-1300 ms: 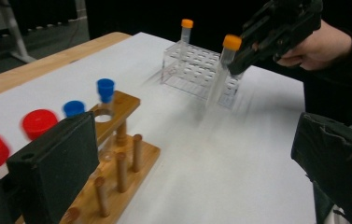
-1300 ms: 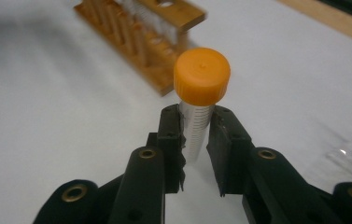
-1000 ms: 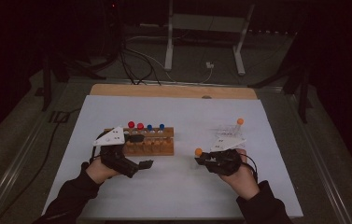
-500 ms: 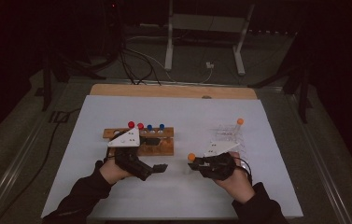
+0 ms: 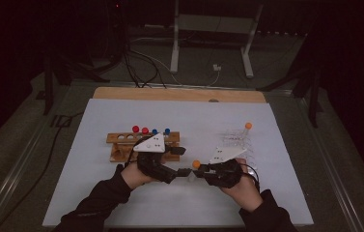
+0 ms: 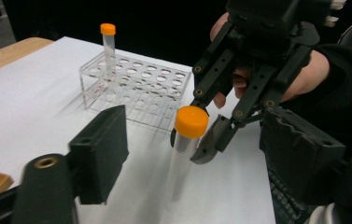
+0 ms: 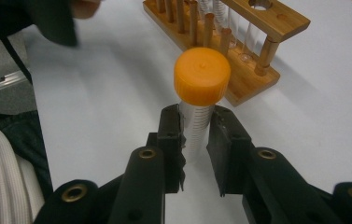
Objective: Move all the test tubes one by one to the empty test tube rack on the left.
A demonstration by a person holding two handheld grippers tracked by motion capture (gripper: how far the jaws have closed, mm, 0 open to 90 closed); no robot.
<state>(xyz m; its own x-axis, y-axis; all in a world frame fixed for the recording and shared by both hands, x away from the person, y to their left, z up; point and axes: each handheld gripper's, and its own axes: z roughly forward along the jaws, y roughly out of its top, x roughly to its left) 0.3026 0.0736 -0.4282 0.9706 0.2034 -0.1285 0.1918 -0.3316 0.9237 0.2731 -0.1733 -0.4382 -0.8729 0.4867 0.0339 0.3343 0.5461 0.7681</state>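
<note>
My right gripper is shut on a clear tube with an orange cap, holding it upright just below the cap. In the high view this tube sits between both hands near the table's front middle. My left gripper has come up around it. Its jaws have just been closing and stand on either side of the tube without touching it. My right gripper faces me from behind the tube. In the high view my left gripper points right towards my right gripper.
A wooden rack with red and blue capped tubes stands behind my left hand; I also see the wooden rack past the held tube. A clear plastic rack with one orange-capped tube stands behind my right hand.
My left gripper has moved right from the wooden rack to the tube in my right gripper, and its jaws have narrowed around it. The right hand has hardly moved.
</note>
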